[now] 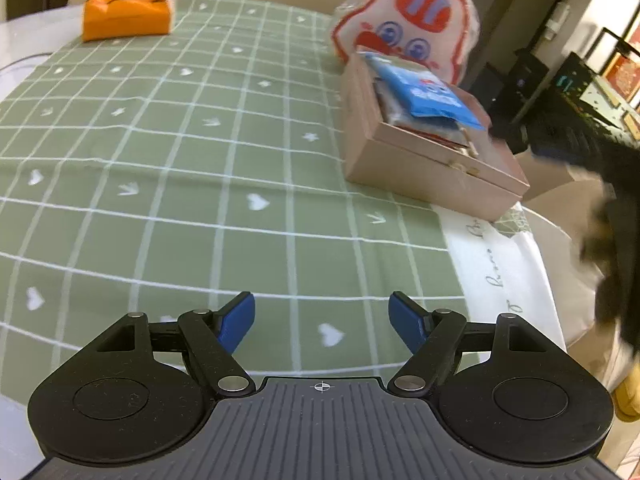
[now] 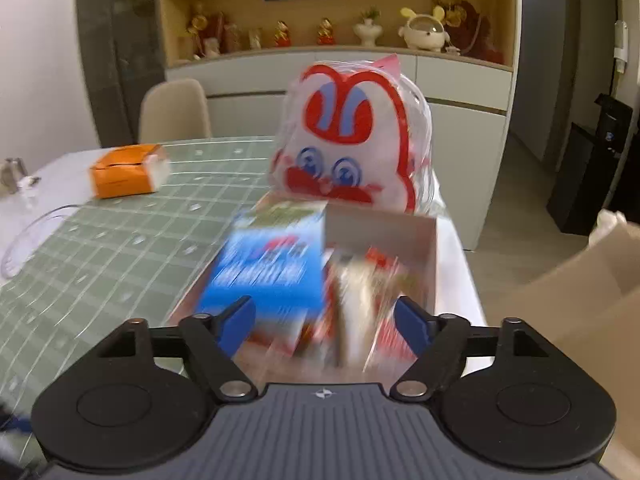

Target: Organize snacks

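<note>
Blue snack packet (image 2: 269, 276) lies atop the filled box (image 2: 420, 240).

Green tablecloth (image 1: 200, 168) open left; box (image 1: 400, 168), rabbit bag (image 1: 400, 12) block right edge.

A green cloth (image 1: 192, 184) with a white grid and hearts covers the table, matt and softly creased. Near its far edge, an orange packet (image 1: 126, 10) looks like glossy, crinkled plastic film. On the cloth's right side, the box (image 1: 424, 160) has smooth, faintly satiny walls in a rose-gold tone, like coated card. Inside the box, a blue packet (image 1: 430, 96) shines like foil or plastic wrap. Behind the box, a rabbit-faced bag (image 2: 352, 140) is clear, shiny plastic with red and white print. Both grippers carry 2 smooth blue plastic fingers (image 1: 238, 320) on matt black plastic arms with bright metal pins.
</note>
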Tool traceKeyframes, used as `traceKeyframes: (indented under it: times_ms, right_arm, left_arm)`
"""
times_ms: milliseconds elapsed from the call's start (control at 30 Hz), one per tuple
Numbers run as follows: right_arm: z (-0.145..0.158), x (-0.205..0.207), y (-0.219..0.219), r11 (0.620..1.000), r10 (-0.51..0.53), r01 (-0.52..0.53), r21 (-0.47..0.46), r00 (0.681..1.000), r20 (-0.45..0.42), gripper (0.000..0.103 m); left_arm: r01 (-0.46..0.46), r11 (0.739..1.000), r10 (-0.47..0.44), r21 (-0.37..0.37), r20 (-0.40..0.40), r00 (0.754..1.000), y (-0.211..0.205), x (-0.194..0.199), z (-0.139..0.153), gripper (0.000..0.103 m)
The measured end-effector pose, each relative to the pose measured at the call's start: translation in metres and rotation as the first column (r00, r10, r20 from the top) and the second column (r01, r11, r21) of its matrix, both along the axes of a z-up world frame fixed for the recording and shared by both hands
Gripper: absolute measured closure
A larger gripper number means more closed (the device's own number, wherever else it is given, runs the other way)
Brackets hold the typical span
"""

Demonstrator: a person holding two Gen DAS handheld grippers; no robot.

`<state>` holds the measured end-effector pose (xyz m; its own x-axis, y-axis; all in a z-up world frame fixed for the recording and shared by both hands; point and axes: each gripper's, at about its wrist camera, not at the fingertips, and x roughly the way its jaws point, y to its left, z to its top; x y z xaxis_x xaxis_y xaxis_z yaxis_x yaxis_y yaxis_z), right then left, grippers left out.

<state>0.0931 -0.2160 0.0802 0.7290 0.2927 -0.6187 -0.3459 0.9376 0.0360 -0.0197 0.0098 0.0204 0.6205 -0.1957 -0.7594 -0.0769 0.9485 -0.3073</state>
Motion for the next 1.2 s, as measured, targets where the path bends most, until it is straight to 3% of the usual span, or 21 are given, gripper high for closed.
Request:
traceKeyframes:
  times_ms: [67, 233, 333, 400, 500, 567, 633, 1200]
  right_arm:
    - [-0.011, -0.031, -0.004, 1.0, 0.002, -0.002, 0.008, 1.0, 0.0, 0.02]
    - [-0.056, -0.084, -0.019, 0.998, -0.028, 0.035, 0.046, 0.988, -0.149, 0.02]
    - [-0.079, -0.097, -0.025, 0.996, -0.071, 0.079, 0.043, 0.982, -0.177, 0.019]
    - [-0.087, -0.106, -0.026, 0.995, -0.088, 0.094, 0.041, 0.989, -0.121, 0.019]
    - [-0.095, -0.113, -0.018, 0.994, -0.103, 0.1, -0.053, 0.993, -0.061, 0.016]
    - [-0.098, -0.119, -0.02, 0.991, -0.121, 0.119, -0.067, 0.992, -0.029, 0.008]
    - [-0.1, -0.12, -0.026, 0.989, -0.14, 0.138, -0.047, 0.99, -0.03, 0.007]
    - [-0.102, -0.129, -0.03, 0.988, -0.15, 0.15, -0.033, 0.989, 0.016, 0.005]
  left_arm:
    - [0.017, 1.0, -0.018, 0.025, 0.032, 0.999, -0.014, -0.001, -0.005, 0.023]
    - [0.048, 0.992, -0.057, 0.115, 0.07, 0.996, -0.047, -0.01, -0.019, 0.023]
    - [0.046, 0.976, -0.072, 0.213, 0.118, 0.99, -0.061, -0.016, -0.025, 0.023]
    - [0.043, 0.966, -0.082, 0.253, 0.146, 0.986, -0.066, -0.017, -0.03, 0.023]
    - [0.048, 0.94, -0.113, 0.337, 0.176, 0.978, -0.075, -0.021, -0.036, 0.02]
    - [0.03, 0.948, -0.096, 0.317, 0.194, 0.976, -0.072, -0.024, -0.037, 0.02]
    - [0.023, 0.946, -0.094, 0.323, 0.208, 0.974, -0.074, -0.027, -0.038, 0.02]
    - [0.028, 0.946, -0.103, 0.322, 0.22, 0.97, -0.071, -0.028, -0.039, 0.02]
